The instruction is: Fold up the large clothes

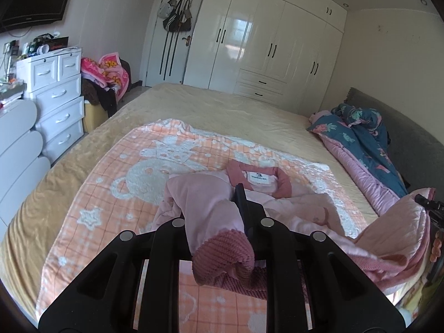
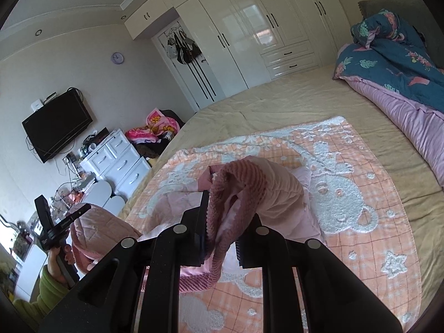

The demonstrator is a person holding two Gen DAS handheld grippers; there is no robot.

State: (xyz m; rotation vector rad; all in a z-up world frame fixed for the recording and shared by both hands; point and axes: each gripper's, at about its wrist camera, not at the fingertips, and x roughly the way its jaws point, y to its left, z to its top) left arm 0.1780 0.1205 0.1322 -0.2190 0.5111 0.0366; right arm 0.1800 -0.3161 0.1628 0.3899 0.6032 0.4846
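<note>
A pink quilted garment (image 1: 299, 208) with darker pink ribbed trim lies bunched on an orange-and-white bear blanket (image 1: 116, 183) on the bed. My left gripper (image 1: 222, 222) is shut on one sleeve, whose ribbed cuff (image 1: 224, 258) hangs between the fingers. My right gripper (image 2: 222, 222) is shut on the other ribbed edge (image 2: 238, 183) of the garment and holds it lifted above the blanket (image 2: 360, 216). The left gripper shows at the left of the right wrist view (image 2: 52, 230), with pink cloth (image 2: 97, 224) draped from it.
The bed has a tan cover (image 1: 222, 105). A folded blue floral and pink quilt (image 1: 366, 149) lies by the grey headboard (image 1: 410, 127). White drawers (image 1: 55, 94) stand left of the bed, and white wardrobes (image 1: 266, 41) stand behind it.
</note>
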